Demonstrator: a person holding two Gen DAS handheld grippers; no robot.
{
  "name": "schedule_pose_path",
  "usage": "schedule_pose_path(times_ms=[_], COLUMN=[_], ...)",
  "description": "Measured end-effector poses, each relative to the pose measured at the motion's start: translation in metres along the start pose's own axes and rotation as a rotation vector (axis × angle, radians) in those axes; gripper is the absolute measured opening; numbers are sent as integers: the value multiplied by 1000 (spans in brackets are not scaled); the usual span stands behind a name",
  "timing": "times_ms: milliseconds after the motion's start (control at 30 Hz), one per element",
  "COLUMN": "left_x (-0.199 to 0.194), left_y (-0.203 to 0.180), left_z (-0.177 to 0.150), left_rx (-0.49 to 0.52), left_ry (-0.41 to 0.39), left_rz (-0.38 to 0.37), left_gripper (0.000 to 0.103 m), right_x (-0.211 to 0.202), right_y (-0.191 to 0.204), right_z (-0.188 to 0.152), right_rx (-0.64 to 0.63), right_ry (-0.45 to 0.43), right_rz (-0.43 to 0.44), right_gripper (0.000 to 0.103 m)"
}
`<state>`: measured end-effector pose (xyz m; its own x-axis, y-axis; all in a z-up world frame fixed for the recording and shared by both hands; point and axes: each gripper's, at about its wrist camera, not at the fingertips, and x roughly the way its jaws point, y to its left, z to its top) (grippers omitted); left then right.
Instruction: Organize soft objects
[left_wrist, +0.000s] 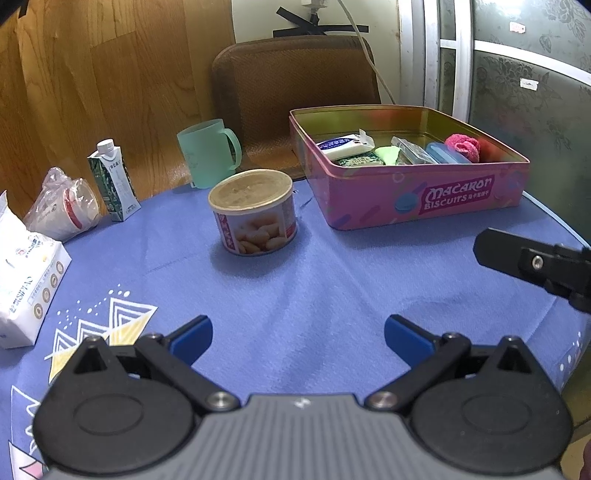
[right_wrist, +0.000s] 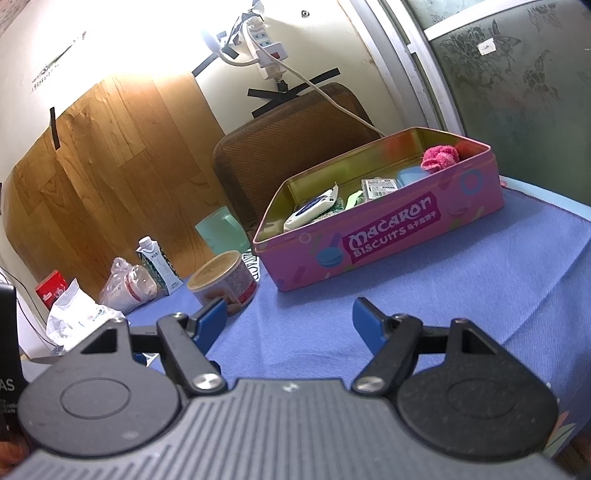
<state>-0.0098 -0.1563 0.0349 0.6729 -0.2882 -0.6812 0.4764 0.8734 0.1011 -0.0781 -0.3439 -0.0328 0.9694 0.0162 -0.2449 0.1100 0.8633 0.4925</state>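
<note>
The fuzzy pink sock (left_wrist: 463, 146) sits balled up in the far right corner of the pink biscuit tin (left_wrist: 417, 201), well apart from both tongs. Beside it in the tin are a blue lid (left_wrist: 445, 153), a clear packet (left_wrist: 412, 149) and a white wrapper (left_wrist: 343, 144). Left tongs (left_wrist: 298, 338) and right tongs (right_wrist: 289, 322) hang spread wide, holding nothing, over the blue cloth-covered counter (left_wrist: 295, 280). A round can (left_wrist: 253, 212) stands left of the tin.
</note>
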Motion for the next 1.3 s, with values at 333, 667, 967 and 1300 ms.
schedule_pose_path(times_ms=[333,667,967,1300], left_x=[-1,-1,1,3], left_y=[2,1,2,5], left_z=[0,-1,-1,-1], left_rx=[2,1,4,4], left_ry=[2,3,11,18], left_rz=[-5,-7,-9,-8], left_gripper=[103,103,103,103], right_x=[0,1,3,2], right_y=[0,1,0,2], right_z=[-1,-2,-2,-4], right_rx=[-3,1,14,10], right_ry=[1,5,14,14], right_rz=[2,0,-5,-7], right_gripper=[77,77,77,78])
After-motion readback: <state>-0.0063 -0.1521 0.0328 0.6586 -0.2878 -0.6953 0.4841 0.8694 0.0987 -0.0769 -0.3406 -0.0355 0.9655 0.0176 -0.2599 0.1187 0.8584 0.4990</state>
